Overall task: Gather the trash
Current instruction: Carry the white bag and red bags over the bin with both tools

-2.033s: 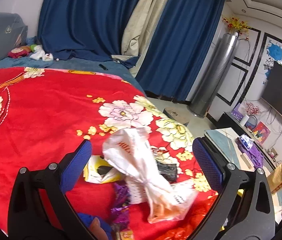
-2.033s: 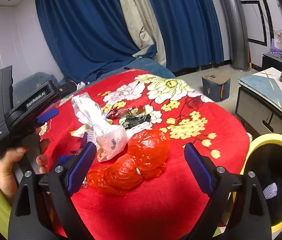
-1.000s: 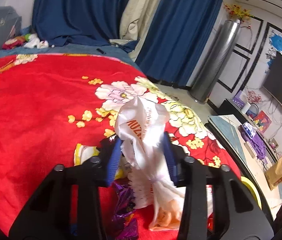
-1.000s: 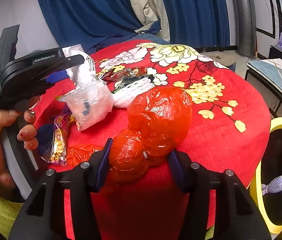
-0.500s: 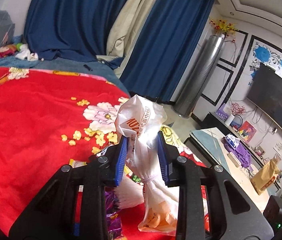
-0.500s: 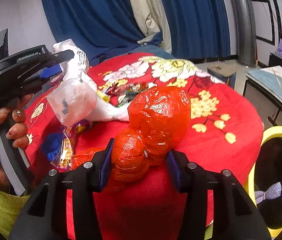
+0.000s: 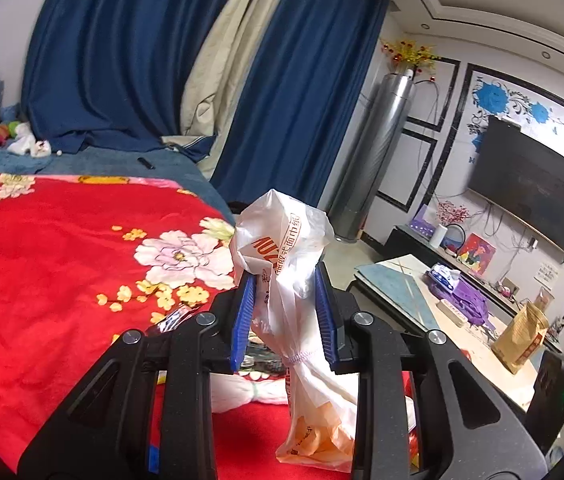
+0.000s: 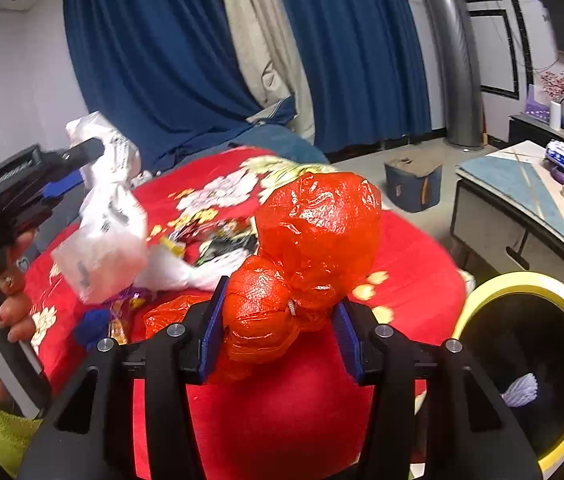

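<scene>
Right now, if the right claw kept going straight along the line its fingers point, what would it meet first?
The right claw is shut on a knotted red plastic bag, which hides the line ahead. Beyond it the red floral blanket slopes away, so probably the blanket with its scattered wrappers; depth is unclear.

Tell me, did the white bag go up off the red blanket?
Yes. The white bag, pinched in the left tool, lay on the red blanket two seconds ago; now it hangs above it, its top level with the far wall.
</scene>
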### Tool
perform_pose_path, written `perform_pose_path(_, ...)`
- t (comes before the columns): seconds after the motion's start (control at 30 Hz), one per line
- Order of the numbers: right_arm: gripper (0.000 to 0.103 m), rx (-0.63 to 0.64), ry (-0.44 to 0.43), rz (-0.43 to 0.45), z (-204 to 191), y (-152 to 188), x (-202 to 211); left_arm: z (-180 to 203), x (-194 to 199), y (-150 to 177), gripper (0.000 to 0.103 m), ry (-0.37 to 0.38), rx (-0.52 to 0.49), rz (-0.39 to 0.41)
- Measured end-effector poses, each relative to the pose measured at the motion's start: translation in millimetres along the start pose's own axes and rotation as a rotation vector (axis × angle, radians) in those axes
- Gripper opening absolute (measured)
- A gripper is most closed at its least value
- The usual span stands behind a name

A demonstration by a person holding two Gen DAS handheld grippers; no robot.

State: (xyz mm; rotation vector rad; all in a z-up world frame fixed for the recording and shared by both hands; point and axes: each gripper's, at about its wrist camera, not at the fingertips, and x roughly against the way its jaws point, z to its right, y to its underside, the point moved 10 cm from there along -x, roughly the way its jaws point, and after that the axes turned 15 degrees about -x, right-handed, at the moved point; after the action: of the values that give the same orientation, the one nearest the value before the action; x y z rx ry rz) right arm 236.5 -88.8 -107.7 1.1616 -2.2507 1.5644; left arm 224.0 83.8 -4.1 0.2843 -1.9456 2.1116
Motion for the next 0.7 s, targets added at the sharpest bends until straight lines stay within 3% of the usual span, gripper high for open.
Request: perform_pose_path(0.7, 0.046, -0.072, 0.084, 0.139, 67, -40, 53, 84, 5, 6, 0.022, 0.113, -0.123, 0.004)
